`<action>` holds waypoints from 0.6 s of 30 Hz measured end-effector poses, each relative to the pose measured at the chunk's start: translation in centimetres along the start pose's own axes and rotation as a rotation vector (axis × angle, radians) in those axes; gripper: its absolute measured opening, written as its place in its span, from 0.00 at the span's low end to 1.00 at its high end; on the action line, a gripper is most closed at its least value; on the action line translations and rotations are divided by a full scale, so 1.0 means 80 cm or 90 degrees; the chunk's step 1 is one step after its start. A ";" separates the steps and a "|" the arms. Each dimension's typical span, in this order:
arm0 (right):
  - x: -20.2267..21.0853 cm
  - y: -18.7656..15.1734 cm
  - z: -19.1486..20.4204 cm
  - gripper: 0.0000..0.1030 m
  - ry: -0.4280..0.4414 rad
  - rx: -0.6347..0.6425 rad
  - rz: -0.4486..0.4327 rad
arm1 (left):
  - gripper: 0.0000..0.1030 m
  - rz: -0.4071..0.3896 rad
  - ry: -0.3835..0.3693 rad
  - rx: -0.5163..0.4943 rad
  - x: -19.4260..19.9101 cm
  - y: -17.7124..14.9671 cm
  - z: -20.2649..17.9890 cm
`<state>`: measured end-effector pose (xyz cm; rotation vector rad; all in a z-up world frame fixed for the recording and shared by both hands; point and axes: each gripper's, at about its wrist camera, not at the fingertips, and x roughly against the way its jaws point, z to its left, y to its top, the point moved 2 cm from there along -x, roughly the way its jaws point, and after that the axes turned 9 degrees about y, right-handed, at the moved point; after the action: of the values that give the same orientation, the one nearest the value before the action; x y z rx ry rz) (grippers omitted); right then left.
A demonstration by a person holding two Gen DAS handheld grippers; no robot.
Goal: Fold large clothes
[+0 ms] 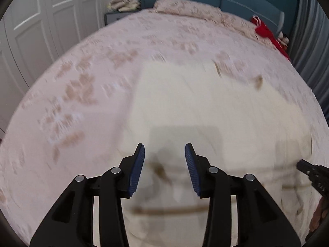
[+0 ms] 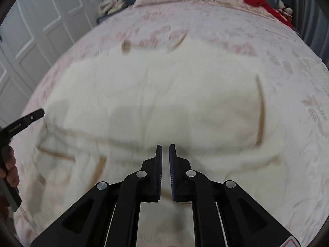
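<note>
A large cream garment with tan trim (image 1: 205,107) lies spread and partly folded on the bed; in the right wrist view the cream garment (image 2: 156,94) fills the middle. My left gripper (image 1: 165,152) hovers above its near part, open, with nothing between the blue pads. My right gripper (image 2: 165,150) also hangs over the garment's near edge, its jaws only a narrow gap apart and nothing pinched between them. The left gripper's tip (image 2: 39,113) shows at the left edge, held by a hand (image 2: 10,164). Both views are blurred.
The bed has a pink floral cover (image 1: 92,72) and a pillow (image 1: 185,6) at its head. A red cloth (image 1: 265,30) lies at the far right corner. White wardrobe doors (image 1: 51,10) stand on the left, a pile of clothes (image 1: 123,2) on a nightstand.
</note>
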<state>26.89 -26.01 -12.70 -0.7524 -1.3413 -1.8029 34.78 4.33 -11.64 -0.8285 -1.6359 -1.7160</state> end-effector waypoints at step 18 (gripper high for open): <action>-0.216 0.255 0.097 0.10 0.196 -0.040 0.026 | 0.38 0.080 0.053 0.055 -0.193 0.171 -0.026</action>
<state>53.60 -18.08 -13.98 -0.5049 -1.0656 -1.8477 54.97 1.90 -15.60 -0.7909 -1.5572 -1.5607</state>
